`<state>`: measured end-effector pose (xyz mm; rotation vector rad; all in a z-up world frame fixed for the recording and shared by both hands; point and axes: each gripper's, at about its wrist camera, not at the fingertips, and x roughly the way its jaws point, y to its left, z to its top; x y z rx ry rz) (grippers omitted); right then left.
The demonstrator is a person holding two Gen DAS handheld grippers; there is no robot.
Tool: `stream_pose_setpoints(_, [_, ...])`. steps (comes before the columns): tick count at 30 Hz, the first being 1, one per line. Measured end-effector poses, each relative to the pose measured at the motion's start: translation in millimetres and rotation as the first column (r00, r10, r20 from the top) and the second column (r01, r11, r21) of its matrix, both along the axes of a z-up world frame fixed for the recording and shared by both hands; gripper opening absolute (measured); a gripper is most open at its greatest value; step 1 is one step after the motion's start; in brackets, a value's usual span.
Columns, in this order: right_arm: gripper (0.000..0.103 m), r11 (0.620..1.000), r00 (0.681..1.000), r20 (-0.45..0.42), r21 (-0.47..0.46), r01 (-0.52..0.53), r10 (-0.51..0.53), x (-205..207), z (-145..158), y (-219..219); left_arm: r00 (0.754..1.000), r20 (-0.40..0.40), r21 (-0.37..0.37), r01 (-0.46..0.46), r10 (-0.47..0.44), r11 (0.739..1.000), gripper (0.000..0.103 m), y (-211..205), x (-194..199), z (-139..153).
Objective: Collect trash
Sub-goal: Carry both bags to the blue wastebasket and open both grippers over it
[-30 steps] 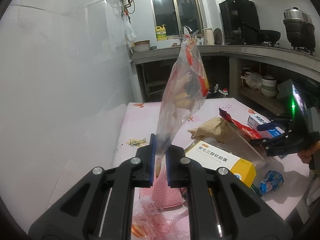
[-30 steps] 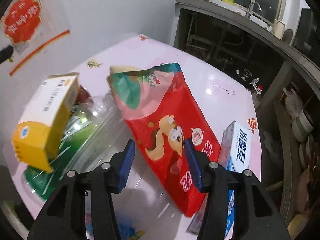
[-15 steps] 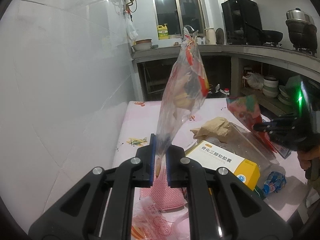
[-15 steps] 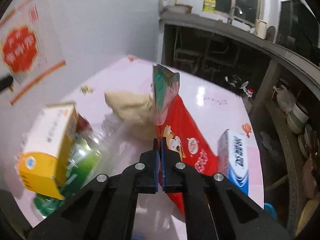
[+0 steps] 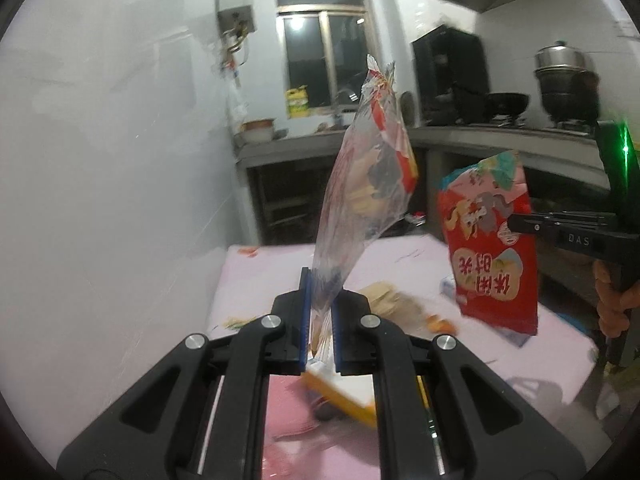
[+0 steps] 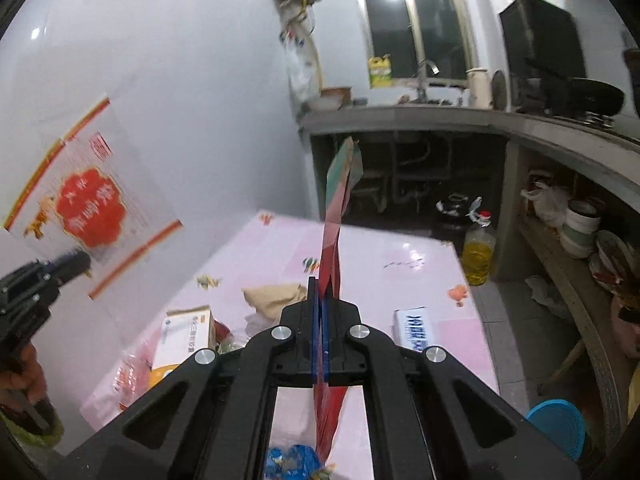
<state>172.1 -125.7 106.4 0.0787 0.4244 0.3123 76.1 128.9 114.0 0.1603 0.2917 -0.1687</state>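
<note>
My left gripper [image 5: 320,312] is shut on a clear plastic bag [image 5: 368,184] printed in red and orange, held upright above the pink table [image 5: 264,264]. It shows flat on in the right wrist view [image 6: 92,204], with the left gripper [image 6: 74,262] at the far left. My right gripper [image 6: 322,304] is shut on a red snack bag [image 6: 334,240], seen edge-on and lifted off the table. The snack bag also hangs in the left wrist view [image 5: 490,248], held by the right gripper [image 5: 516,224].
On the table [image 6: 400,252] lie a white and yellow medicine box [image 6: 186,332], a crumpled brown paper bag [image 6: 274,298], a blue and white box [image 6: 414,330] and a blue wrapper [image 6: 292,460]. A concrete counter [image 6: 440,116] runs behind. An oil bottle [image 6: 478,252] stands on the floor.
My right gripper has lifted the red snack bag well above the table. My left gripper has risen with the clear bag, still shut on it.
</note>
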Motion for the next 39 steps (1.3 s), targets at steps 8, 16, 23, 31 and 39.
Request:
stream_pose_setpoints(8, [0.001,0.985,0.989,0.069,0.122,0.124,-0.133,-60,16,-79,0.979,-0.018,-0.020,0.201,-0.201,0.979,0.008,-69,-1,14])
stream_pose_setpoints(16, [0.001,0.921,0.921,0.088,0.139,0.365,-0.378,-126,11,-170,0.862,-0.163,-0.118,0.467,-0.481,0.876,0.008,-183,21,8])
stream_pose_setpoints(23, [0.001,0.787,0.793,-0.017,0.108,0.607,-0.609,-156,-34,-254,0.673,-0.419,-0.196,0.588,-0.610,0.784,0.008,-324,76,-30])
stream_pose_setpoints(31, [0.001,0.701,0.703,-0.279,0.124,0.702,-0.655,-124,-135,-342,0.494,-0.684,-0.174,0.604,-0.537,0.778,0.007,-460,137,-127])
stream_pose_setpoints(39, [0.001,0.652,0.614,-0.443,0.084,0.754,-0.653,-68,-227,-393,0.371,-0.839,-0.126,0.581,-0.399,0.804,0.007,-548,186,-224])
